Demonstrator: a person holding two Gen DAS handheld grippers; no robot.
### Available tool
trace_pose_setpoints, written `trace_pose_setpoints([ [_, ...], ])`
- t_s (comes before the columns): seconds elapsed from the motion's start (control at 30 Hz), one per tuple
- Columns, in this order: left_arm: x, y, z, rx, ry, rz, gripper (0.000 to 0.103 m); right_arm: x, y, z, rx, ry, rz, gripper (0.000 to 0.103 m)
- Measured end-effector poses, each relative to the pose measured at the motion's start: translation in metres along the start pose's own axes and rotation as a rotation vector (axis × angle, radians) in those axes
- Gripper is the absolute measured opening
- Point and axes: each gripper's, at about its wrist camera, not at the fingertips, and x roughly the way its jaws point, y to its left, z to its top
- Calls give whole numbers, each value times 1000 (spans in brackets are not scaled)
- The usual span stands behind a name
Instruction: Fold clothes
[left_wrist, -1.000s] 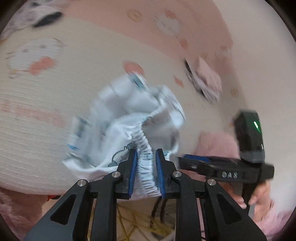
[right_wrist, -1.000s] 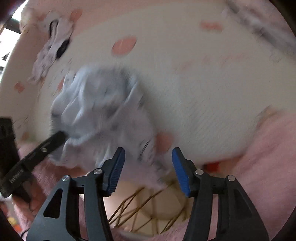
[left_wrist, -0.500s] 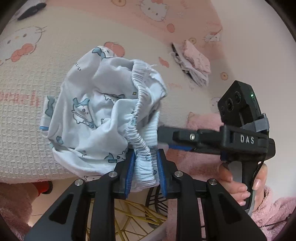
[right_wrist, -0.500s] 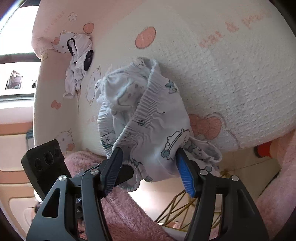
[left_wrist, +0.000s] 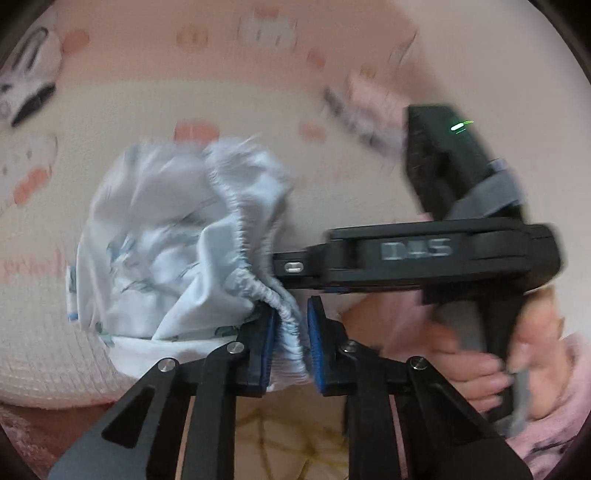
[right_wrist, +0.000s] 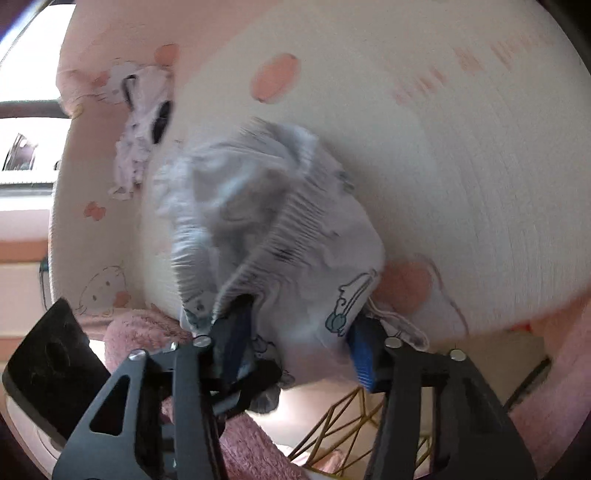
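Note:
A small white garment (left_wrist: 166, 240) with blue prints and an elastic waistband hangs bunched over the bed. My left gripper (left_wrist: 291, 343) grips the waistband between its blue pads, and its jaws are closing tighter. The right gripper (right_wrist: 299, 343) points at the same garment (right_wrist: 295, 240). Its jaws are closing with the bunched cloth between them, but both blue pad faces still show. In the left wrist view the right gripper (left_wrist: 295, 267) comes in from the right, its tip at the waistband, held by a hand (left_wrist: 480, 369). Both views are blurred by motion.
The bed cover (left_wrist: 369, 206) is cream with pink cartoon prints. A black-and-white garment (right_wrist: 144, 122) lies at its far side, and a pink folded cloth (left_wrist: 369, 107) lies further back. A gold wire basket (right_wrist: 332, 424) stands below the bed edge. Pink fluffy sleeves (right_wrist: 251, 443) flank the grippers.
The left gripper has lifted a little with the waistband still in it. The right gripper's jaws have narrowed around the bunched cloth, and it sits closer to the left gripper.

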Motion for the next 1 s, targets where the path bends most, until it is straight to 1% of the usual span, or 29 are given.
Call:
trace_pose_setpoints([
  [0.03,-11,-2,7,-11,-44,-8,18,-6,10,6,-25,-15,22,45],
  [0.13,-43,-1,28,-47,-161,-51,18,-31,51,22,-131,-78,58,45],
  [0.17,-52,0,33,-57,-197,-70,18,-41,65,28,-169,-101,67,45],
  [0.2,-56,2,36,-68,-216,-89,18,-48,78,31,-202,-122,66,45],
  [0.23,-48,6,35,-90,-197,-97,18,-52,84,32,-221,-146,32,47],
  [0.27,-40,10,34,-112,-179,-105,21,-58,83,31,-230,-179,-28,58],
  [0.3,-32,14,32,-133,-160,-113,27,-63,82,31,-239,-212,-89,64],
  [0.33,-23,18,30,-155,-132,-121,33,-68,82,30,-248,-244,-150,67],
  [0.37,-8,23,23,-173,-74,-129,42,-73,81,29,-256,-277,-211,67],
  [0.4,6,26,15,-182,-12,-135,43,-77,76,27,-253,-303,-261,67],
  [0.43,18,29,8,-189,42,-139,43,-80,65,23,-228,-306,-280,68],
  [0.5,25,26,5,-172,89,-133,43,-77,44,11,-179,-265,-275,68],
  [0.53,23,24,7,-147,90,-131,45,-70,37,3,-174,-224,-271,67],
  [0.57,20,21,9,-123,90,-132,50,-63,31,-5,-169,-182,-268,67],
  [0.6,15,21,11,-102,89,-140,57,-55,24,-12,-153,-150,-257,67],
  [0.63,11,21,13,-85,91,-142,59,-48,17,-17,-121,-131,-235,68],
  [0.7,6,30,10,-63,107,-98,60,-32,2,-26,-57,-94,-191,68],
  [0.73,2,35,7,-59,107,-70,60,-26,-4,-29,-22,-79,-154,68],
  [0.77,-2,41,4,-67,109,-54,60,-24,-7,-29,7,-76,-104,68],
  [0.8,-7,47,2,-78,108,-37,60,-24,-6,-28,16,-87,-81,68],
  [0.83,-12,55,-1,-103,94,-22,60,-25,-1,-26,9,-108,-88,68],
  [0.9,-27,70,-5,-145,66,0,60,-22,13,-22,-29,-139,-132,68],
  [0.93,-30,76,-4,-163,57,20,60,-17,18,-19,-43,-136,-145,68],
  [1.0,-36,84,-3,-186,30,54,59,-5,25,-16,-49,-110,-144,68],
])
